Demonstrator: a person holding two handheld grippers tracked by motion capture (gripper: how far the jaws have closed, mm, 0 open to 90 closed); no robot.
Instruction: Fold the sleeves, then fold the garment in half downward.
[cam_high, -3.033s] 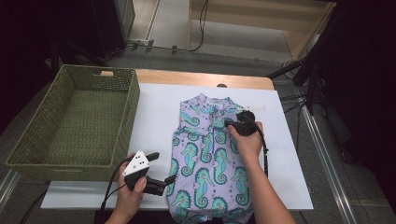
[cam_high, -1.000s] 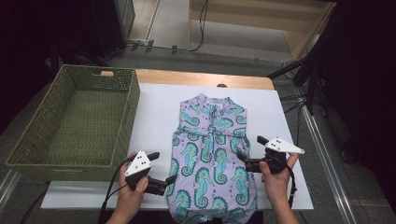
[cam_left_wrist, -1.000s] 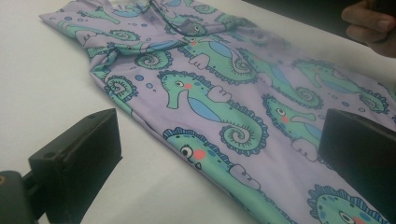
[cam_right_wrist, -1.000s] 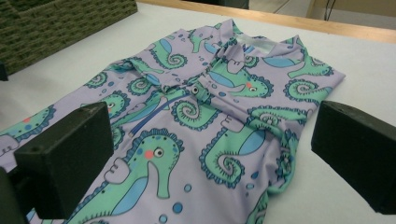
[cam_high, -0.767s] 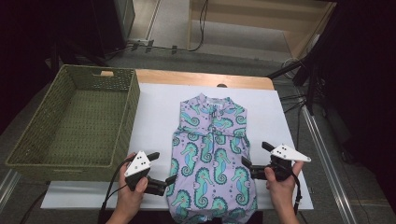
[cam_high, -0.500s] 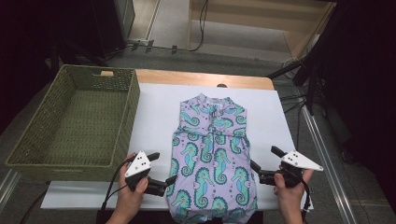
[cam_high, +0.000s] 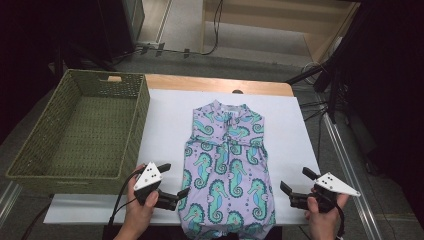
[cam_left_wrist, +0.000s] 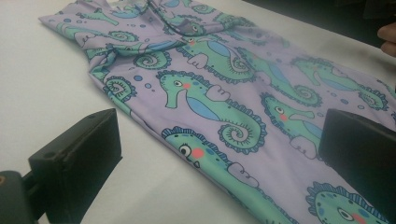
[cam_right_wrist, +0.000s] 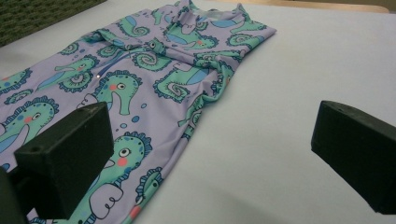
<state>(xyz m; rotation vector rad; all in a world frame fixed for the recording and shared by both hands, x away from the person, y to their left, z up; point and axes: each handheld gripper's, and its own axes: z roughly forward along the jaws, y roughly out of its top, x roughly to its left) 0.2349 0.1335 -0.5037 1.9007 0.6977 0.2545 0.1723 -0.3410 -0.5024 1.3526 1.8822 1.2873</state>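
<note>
Since three seconds ago the right gripper (cam_high: 296, 188) has left the dress's chest for the table's near right corner.

From the left: a green wicker basket (cam_high: 131, 125); the left gripper (cam_high: 175, 183), jaws spread at the hem's left edge; the seahorse-print dress (cam_high: 226, 170), flat on the white table (cam_high: 165, 115); the right gripper, jaws spread, beside the hem's right edge.

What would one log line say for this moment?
dress: flat on table | left gripper: open at hem edge | right gripper: open, apart | basket: empty
</note>
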